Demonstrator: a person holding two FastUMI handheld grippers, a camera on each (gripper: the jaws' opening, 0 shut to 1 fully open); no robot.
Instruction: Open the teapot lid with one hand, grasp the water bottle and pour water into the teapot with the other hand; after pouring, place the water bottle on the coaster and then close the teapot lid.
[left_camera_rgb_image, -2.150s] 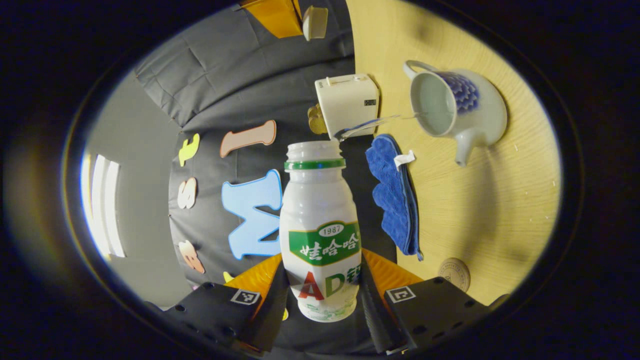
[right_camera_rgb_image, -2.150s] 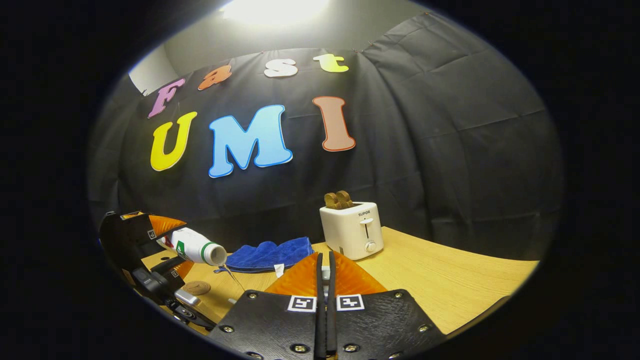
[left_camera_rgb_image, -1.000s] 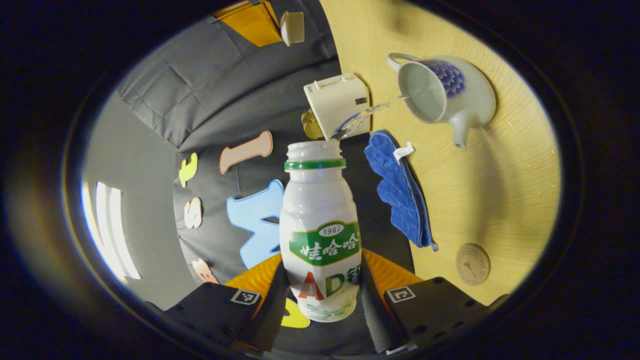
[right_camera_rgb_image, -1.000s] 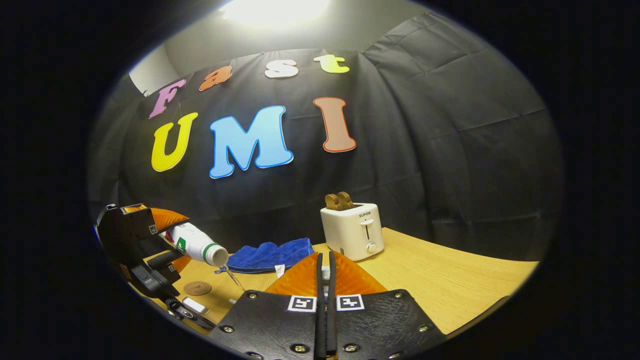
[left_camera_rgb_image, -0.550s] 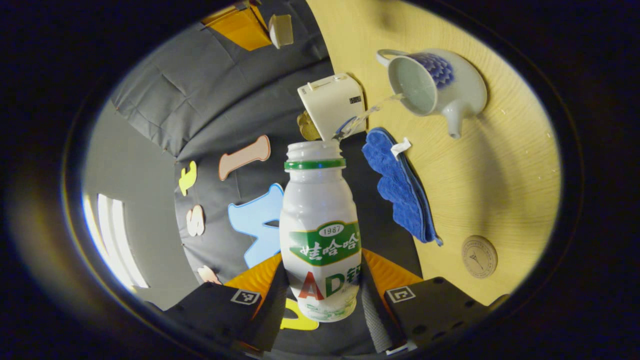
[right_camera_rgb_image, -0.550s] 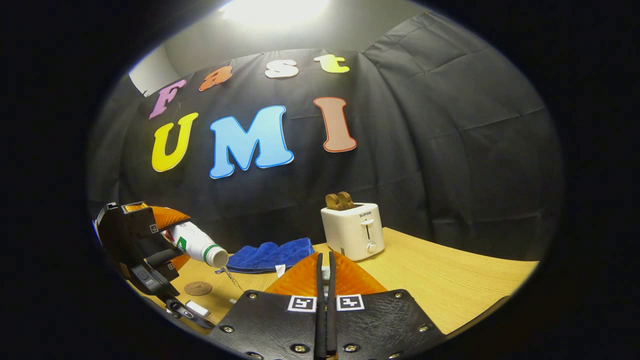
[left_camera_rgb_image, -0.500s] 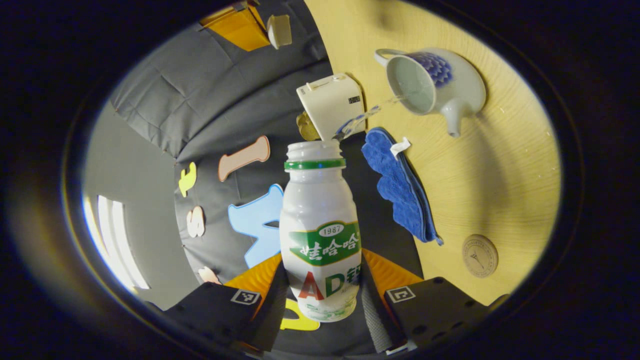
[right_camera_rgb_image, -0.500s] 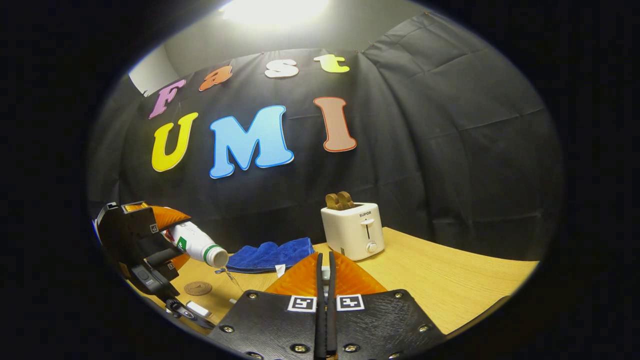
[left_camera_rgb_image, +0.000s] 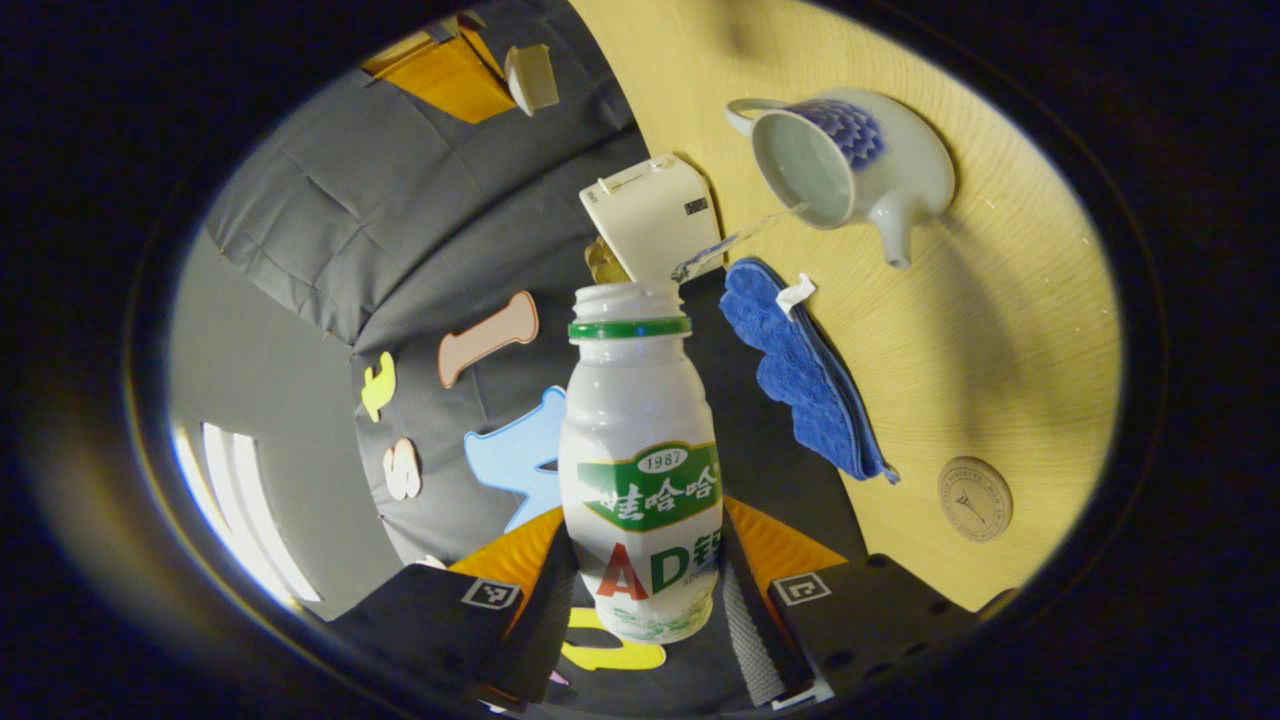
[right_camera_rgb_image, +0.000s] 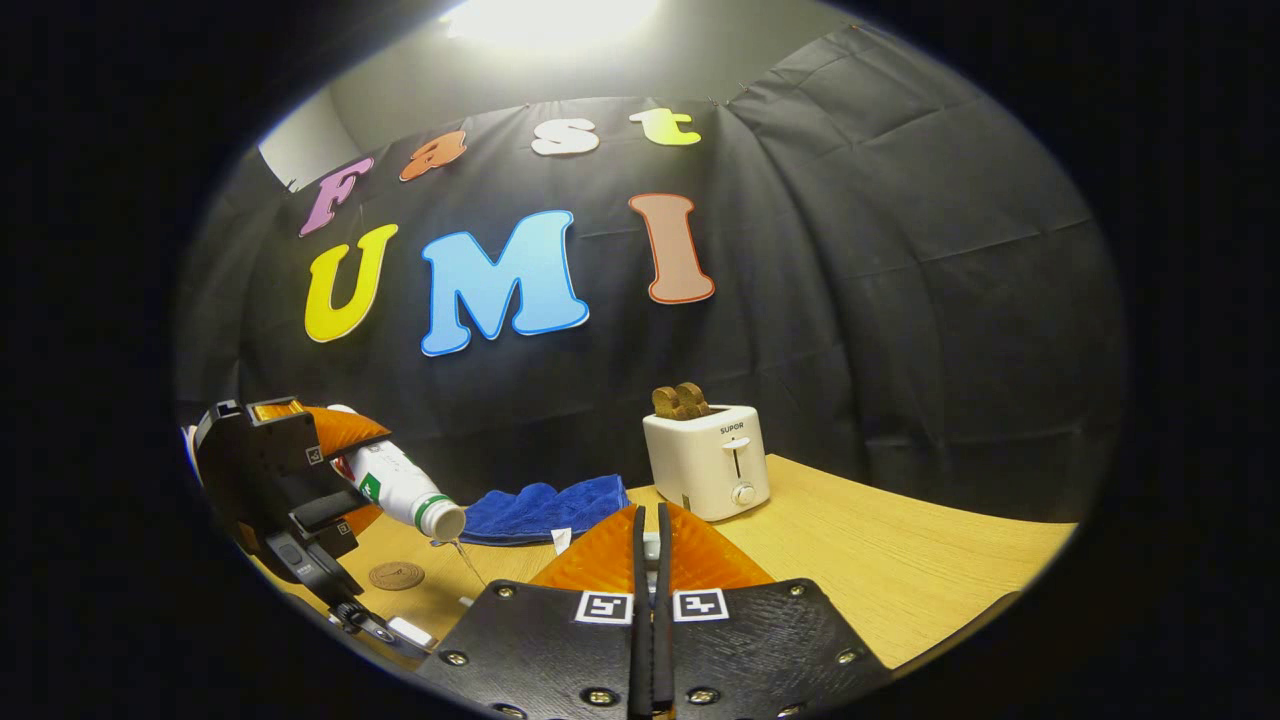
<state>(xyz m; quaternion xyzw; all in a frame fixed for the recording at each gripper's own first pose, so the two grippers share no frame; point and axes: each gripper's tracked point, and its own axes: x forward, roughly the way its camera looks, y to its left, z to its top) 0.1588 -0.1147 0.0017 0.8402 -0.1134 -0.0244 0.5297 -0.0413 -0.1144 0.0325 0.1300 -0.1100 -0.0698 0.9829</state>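
Observation:
My left gripper (left_camera_rgb_image: 645, 570) is shut on a white water bottle (left_camera_rgb_image: 640, 450) with a green neck ring and no cap. The bottle is tipped mouth-down, and a thin stream of water (left_camera_rgb_image: 740, 235) runs from it into the open white-and-blue teapot (left_camera_rgb_image: 850, 165) on the wooden table. A round brown coaster (left_camera_rgb_image: 974, 498) lies bare to the side. My right gripper (right_camera_rgb_image: 650, 515) is shut on the white teapot lid (left_camera_rgb_image: 530, 78), held up in the air. In the right gripper view, the left gripper (right_camera_rgb_image: 280, 480) tilts the bottle (right_camera_rgb_image: 405, 490) above the coaster (right_camera_rgb_image: 396, 575).
A folded blue cloth (left_camera_rgb_image: 800, 370) lies between the teapot and the coaster, near the back wall. A white toaster (right_camera_rgb_image: 708, 460) with toast in it stands behind the teapot. The wooden table (right_camera_rgb_image: 900, 570) stretches to the right.
The left gripper has tipped the bottle further mouth-down and the stream into the teapot has thinned. The right gripper has held still with the lid.

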